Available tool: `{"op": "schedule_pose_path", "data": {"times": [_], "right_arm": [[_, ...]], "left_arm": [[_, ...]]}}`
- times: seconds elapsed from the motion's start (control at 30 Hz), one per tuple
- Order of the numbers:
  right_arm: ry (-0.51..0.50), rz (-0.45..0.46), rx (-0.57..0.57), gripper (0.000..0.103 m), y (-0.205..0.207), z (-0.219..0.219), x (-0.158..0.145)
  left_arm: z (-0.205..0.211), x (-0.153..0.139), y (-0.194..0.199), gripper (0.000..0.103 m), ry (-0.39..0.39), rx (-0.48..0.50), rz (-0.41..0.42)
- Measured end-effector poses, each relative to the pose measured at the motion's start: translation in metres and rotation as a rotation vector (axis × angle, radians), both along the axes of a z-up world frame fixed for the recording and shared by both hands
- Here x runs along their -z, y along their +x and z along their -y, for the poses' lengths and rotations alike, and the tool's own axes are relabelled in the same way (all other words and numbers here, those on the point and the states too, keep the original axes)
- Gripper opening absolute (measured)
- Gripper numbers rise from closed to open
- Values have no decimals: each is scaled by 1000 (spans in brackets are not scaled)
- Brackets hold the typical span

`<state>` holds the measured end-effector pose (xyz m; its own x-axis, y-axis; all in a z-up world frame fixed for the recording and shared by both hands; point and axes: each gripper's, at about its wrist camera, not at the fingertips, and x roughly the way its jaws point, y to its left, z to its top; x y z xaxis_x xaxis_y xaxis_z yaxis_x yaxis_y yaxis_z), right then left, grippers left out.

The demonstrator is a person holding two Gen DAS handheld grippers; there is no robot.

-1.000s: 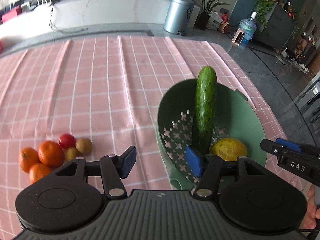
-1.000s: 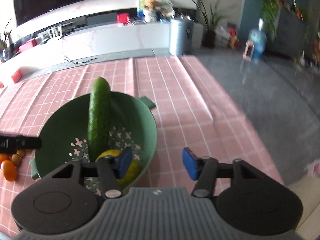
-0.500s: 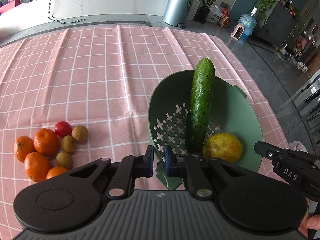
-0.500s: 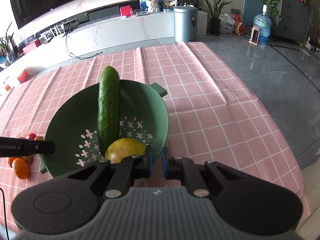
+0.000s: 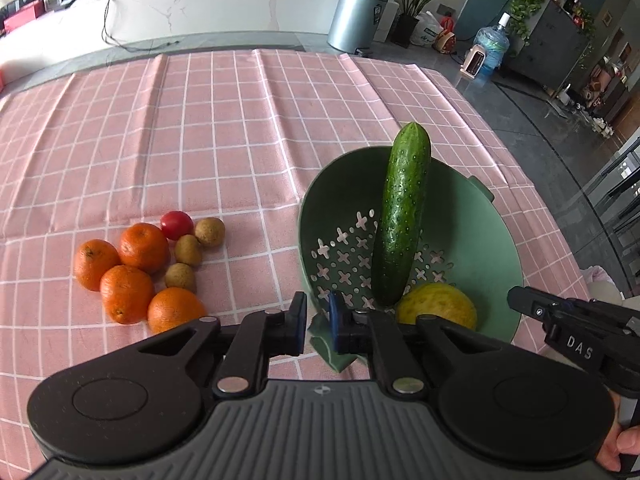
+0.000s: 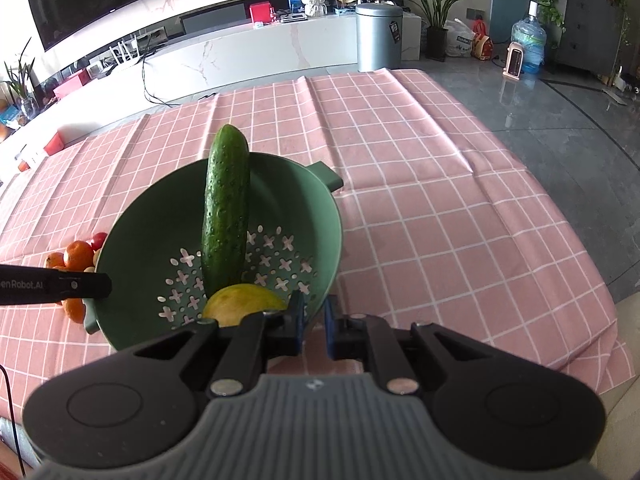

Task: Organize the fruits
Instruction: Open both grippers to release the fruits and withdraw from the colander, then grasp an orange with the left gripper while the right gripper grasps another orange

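Colander: green colander (image 5: pixel 472 240) sits right of centre in my left view, on the pink checked cloth (image 5: pixel 224 128); one handle points to the upper right
Contents: cucumber (image 5: pixel 402 220) leans upright against the far wall; yellow fruit (image 5: pixel 438 308) lies at its base
Loose fruit: oranges (image 5: pixel 128 264), a red tomato (image 5: pixel 177 225) and small brown fruits (image 5: pixel 188 250) cluster at left centre, apart from the colander
Left gripper (image 5: pixel 317 325): I see its jaws nearly together around the near handle; contact unclear
Right gripper (image 6: pixel 314 326): jaws nearly together, rim edge between them; grip unclear
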<state>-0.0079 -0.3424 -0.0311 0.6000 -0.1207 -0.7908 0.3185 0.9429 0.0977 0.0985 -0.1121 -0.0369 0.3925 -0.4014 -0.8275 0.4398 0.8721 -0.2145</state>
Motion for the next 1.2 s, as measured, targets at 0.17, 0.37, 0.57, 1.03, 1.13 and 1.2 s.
{"op": "schedule_pose_path", "data": {"times": [0.17, 0.37, 0.57, 1.03, 1.13, 1.2], "right_arm": [[-71, 83, -20, 9, -14, -23, -24], [-11, 184, -111, 23, -23, -68, -39], [45, 248, -258, 34, -19, -122, -42], [-19, 138, -388, 35, 31, -201, 12], [-39, 122, -394, 40, 43, -206, 22], [-59, 115, -399, 45, 51, -209, 28]], "left_arm": [[-22, -21, -14, 23, 14, 16, 86], [-63, -34, -20, 31, 32, 16, 116], [-101, -35, -17, 31, 82, -18, 146], [-132, 10, 11, 43, 31, -48, 106], [-134, 20, 20, 48, 3, -61, 96], [-134, 27, 26, 52, -9, -72, 86]]}}
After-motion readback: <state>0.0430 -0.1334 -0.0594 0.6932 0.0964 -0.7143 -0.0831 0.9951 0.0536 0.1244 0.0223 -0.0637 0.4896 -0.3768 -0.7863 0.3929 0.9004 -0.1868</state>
